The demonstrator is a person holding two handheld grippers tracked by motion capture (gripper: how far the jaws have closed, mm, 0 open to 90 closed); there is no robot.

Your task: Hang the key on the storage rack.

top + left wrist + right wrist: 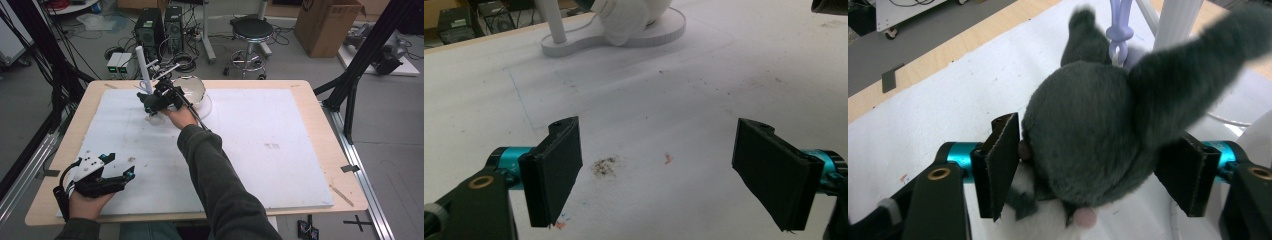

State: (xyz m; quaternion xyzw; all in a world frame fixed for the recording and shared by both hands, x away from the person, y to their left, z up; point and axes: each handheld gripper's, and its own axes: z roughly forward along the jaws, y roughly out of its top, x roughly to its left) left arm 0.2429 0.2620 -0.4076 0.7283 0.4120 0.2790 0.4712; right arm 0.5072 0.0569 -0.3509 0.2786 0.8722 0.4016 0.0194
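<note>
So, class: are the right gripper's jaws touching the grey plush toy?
Cannot tell. In the right gripper view the plush toy sits between the right gripper jaws, with its fur meeting both pads' edges, but neither pressing contact nor a gap shows plainly.

A white foam sheet covers most of the wooden counter, its bare edge showing all round. On the sheet near the counter's far edge sits a shiny dome-shaped bowl, with a white upright post just to its left. Beyond the counter's far edge, on the floor, stand two black computer towers, a round black stool to their right, and a cardboard box further right still.
</note>
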